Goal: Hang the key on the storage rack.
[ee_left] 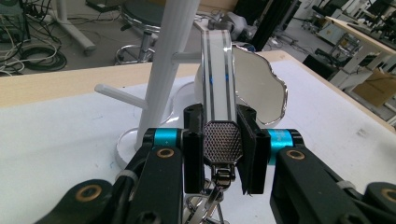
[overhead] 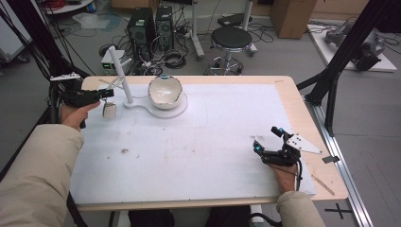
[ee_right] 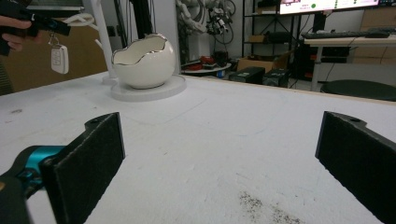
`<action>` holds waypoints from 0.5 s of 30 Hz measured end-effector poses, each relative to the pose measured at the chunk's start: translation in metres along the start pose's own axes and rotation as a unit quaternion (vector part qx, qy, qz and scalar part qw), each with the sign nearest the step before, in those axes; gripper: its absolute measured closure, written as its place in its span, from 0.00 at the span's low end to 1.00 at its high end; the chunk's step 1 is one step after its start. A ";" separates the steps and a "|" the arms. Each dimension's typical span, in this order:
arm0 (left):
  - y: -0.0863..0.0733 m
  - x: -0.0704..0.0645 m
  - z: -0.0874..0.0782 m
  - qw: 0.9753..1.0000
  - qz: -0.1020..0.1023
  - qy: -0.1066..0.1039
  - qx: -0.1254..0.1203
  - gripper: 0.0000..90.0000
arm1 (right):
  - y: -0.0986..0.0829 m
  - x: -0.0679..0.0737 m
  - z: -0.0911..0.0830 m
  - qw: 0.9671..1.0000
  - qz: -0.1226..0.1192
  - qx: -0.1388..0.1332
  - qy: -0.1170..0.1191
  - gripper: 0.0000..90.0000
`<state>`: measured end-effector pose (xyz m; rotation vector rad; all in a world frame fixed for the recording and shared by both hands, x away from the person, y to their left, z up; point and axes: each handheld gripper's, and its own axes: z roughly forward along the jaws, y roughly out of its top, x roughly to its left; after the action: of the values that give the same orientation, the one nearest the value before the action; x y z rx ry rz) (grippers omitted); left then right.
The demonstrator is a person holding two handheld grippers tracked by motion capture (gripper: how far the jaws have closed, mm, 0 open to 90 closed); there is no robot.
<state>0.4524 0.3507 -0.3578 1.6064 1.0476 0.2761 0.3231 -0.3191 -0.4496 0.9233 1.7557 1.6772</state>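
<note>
My left gripper (overhead: 106, 93) is held above the table's far left corner, just left of a white peg stand (overhead: 121, 71). In the left gripper view its jaws are shut on a grey striped strap (ee_left: 217, 70) with a hexagonal mesh end piece (ee_left: 223, 142); a key ring hangs below. A white key fob (overhead: 109, 110) dangles under that gripper, also seen as the fob (ee_right: 60, 58) in the right gripper view. A white egg-shaped bowl (overhead: 165, 92) sits on the stand's round base (overhead: 182, 106). My right gripper (overhead: 267, 138) rests near the right front, open, with nothing between its pads (ee_right: 88, 163).
The stand's pole (ee_left: 163, 65) and a side peg (ee_left: 119, 95) rise close in front of the left gripper, the bowl (ee_left: 259, 86) just behind. A white mat (overhead: 213, 137) covers the wooden table. A stool (overhead: 231, 40) and computer towers (overhead: 142, 28) stand beyond the far edge.
</note>
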 end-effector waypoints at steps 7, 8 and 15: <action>-0.001 0.003 0.001 1.000 -0.007 0.002 -0.003 0.82 | 0.000 0.000 0.000 1.000 -0.001 0.000 0.000 0.00; -0.001 0.004 0.001 1.000 -0.008 0.003 -0.003 0.82 | 0.000 0.000 0.000 1.000 -0.002 0.000 0.000 0.00; -0.003 0.006 0.004 1.000 -0.008 0.011 0.000 0.82 | 0.000 0.000 0.000 1.000 -0.003 0.000 0.000 0.00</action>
<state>0.4572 0.3523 -0.3634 1.5977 1.0771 0.2838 0.3230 -0.3194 -0.4496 0.9185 1.7573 1.6735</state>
